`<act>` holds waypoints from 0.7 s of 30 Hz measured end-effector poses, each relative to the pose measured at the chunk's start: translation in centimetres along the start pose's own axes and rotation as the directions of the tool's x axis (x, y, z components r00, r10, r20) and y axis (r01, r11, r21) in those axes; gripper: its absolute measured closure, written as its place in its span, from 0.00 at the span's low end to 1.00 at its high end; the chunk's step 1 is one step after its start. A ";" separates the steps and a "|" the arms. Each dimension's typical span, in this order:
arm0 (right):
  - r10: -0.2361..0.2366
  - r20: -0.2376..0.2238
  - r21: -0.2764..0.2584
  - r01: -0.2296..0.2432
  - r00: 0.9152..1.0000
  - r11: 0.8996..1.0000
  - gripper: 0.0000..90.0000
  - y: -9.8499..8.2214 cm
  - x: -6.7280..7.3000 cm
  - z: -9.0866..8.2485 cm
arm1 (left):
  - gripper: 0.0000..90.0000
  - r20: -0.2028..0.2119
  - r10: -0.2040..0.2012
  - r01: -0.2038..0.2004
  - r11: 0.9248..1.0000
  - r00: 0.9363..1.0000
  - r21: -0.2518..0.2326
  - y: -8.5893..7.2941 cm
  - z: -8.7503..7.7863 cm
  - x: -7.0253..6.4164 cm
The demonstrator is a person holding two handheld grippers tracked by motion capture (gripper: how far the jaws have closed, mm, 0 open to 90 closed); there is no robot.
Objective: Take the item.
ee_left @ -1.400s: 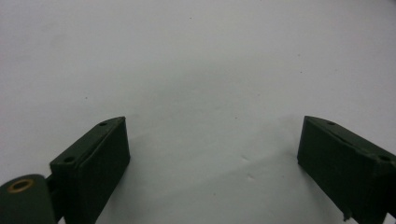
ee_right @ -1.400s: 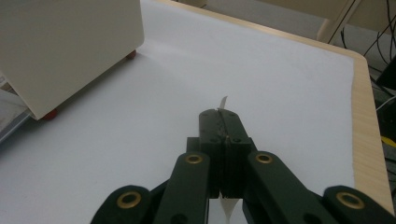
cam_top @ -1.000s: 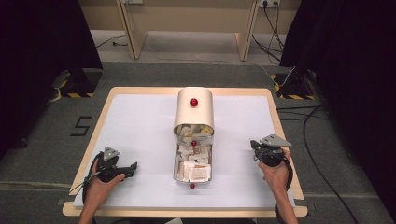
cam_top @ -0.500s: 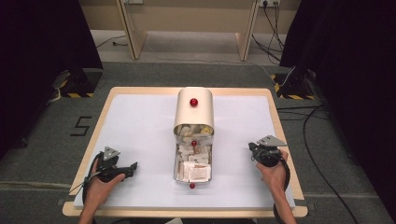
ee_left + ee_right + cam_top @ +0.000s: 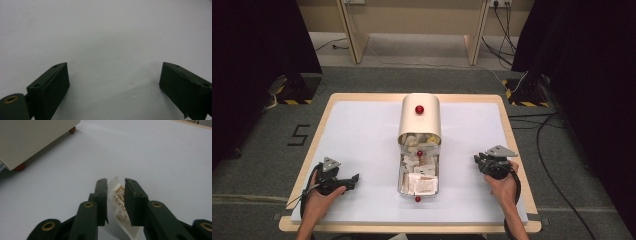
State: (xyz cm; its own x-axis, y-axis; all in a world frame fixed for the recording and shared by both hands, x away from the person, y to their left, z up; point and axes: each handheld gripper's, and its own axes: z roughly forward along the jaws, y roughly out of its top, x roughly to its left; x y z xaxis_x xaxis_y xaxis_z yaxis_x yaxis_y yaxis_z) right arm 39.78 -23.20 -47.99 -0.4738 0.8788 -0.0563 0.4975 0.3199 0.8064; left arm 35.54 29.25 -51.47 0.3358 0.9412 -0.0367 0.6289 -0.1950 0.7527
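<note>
A cream box [image 5: 419, 117] with a red knob on top stands in the middle of the white table top [image 5: 362, 135]. Its metal drawer [image 5: 401, 176] is pulled out toward me and holds several paper sachets [image 5: 422, 182]. My right gripper [image 5: 477, 160] is at the table's right side, and in the right gripper view this gripper [image 5: 116, 185] is shut on a white sachet [image 5: 117, 200] with brown print. The box's side [image 5: 30, 137] shows at upper left there. My left gripper [image 5: 353, 179] rests at the front left, and in the left gripper view it [image 5: 113, 82] is open over bare white table.
The box stands on small red feet [image 5: 19, 167]. A red knob [image 5: 417, 199] marks the drawer's front end. The table's wooden edge [image 5: 517, 150] runs close to my right hand. Cables and stands lie on the floor beyond the table.
My right gripper has drifted slightly left and toward me with the sachet. The left gripper has stayed put.
</note>
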 end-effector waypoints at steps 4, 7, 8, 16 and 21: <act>0.008 -0.006 -0.014 -0.008 1.000 1.000 0.72 0.2 0.1 -0.2 | 0.09 0.000 0.000 0.000 1.000 1.000 0.000 0.0 0.0 0.0; 0.038 -0.011 -0.027 -0.038 0.999 0.999 0.62 0.4 0.1 -0.4 | 0.09 0.000 0.000 0.000 1.000 1.000 0.000 0.0 0.0 0.0; 0.069 -0.012 -0.036 -0.069 0.998 0.997 0.55 0.6 0.1 -0.6 | 0.09 0.000 0.000 0.000 1.000 1.000 0.000 0.0 0.0 0.0; 0.133 -0.014 -0.016 -0.133 0.991 0.991 0.36 0.6 -0.1 -0.8 | 0.09 0.001 0.000 0.000 1.000 1.000 0.000 0.0 0.0 0.0; 0.142 -0.005 -0.016 -0.142 0.990 0.990 0.31 0.6 -0.1 -0.9 | 0.09 0.001 -0.001 0.001 1.000 1.000 0.000 0.0 0.0 0.0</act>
State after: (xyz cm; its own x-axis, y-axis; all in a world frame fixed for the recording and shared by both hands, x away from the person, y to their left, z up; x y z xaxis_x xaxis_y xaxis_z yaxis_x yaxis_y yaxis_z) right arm 39.47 -23.41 -46.94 -0.4016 0.9137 0.0618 0.5484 0.1859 0.8153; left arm 35.54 29.25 -51.47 0.3358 0.9412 -0.0375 0.6288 -0.1943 0.7529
